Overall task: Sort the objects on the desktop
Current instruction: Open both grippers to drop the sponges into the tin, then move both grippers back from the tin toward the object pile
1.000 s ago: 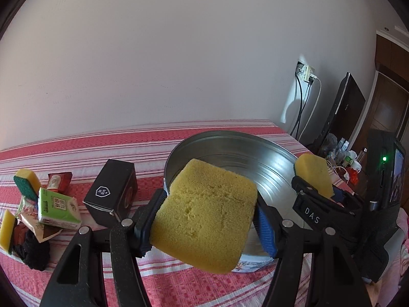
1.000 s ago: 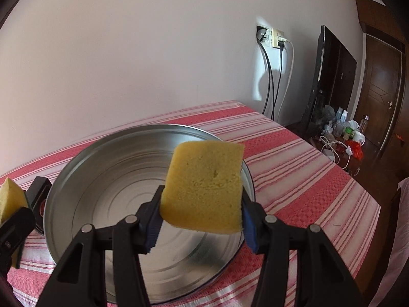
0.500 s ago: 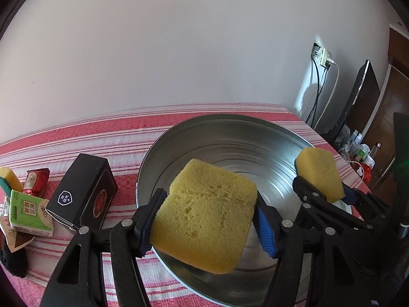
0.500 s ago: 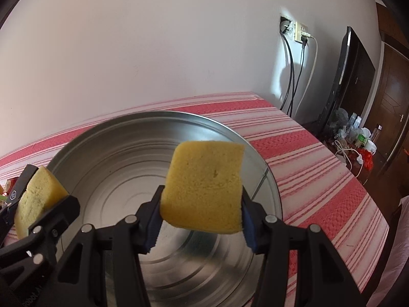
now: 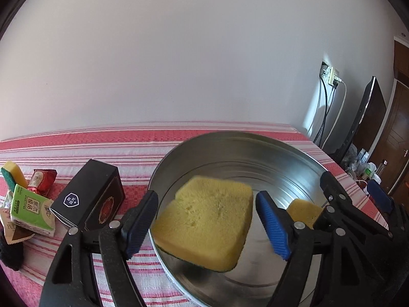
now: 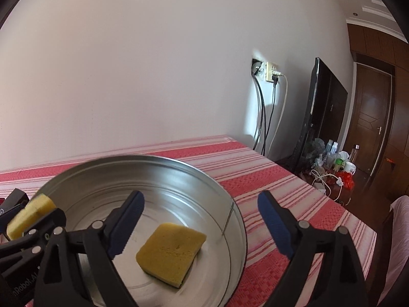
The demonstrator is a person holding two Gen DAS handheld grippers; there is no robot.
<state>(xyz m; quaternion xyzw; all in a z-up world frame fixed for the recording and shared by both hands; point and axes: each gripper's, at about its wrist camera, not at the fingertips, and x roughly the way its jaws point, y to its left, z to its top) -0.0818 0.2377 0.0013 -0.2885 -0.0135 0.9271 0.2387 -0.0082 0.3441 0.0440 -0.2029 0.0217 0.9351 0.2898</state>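
Note:
A round metal pan (image 5: 230, 136) stands on the red striped tablecloth. My left gripper (image 5: 205, 195) hangs over the pan's near left part and its jaws are opening. A yellow sponge (image 5: 204, 220) is between them, blurred, with a gap to the blue pads on both sides. My right gripper (image 6: 200, 197) stands open over the pan (image 6: 153, 157), jaws still widening and nothing between them. A second yellow sponge (image 6: 171, 248) lies flat on the pan floor below it. That sponge (image 5: 304, 212) also shows in the left wrist view, beside the right gripper (image 5: 355, 186).
Left of the pan lie a black box (image 5: 89, 199), a green carton (image 5: 30, 212), a red packet (image 5: 42, 181), a yellow-green scouring sponge (image 5: 11, 174) and a black item (image 5: 10, 250). The table's right edge (image 6: 332, 204) drops toward cables, bottles and a dark screen (image 6: 324, 107).
Both grippers have opened. The right one's sponge has dropped onto the pan floor. The left one has moved further over the pan and its sponge is slipping free.

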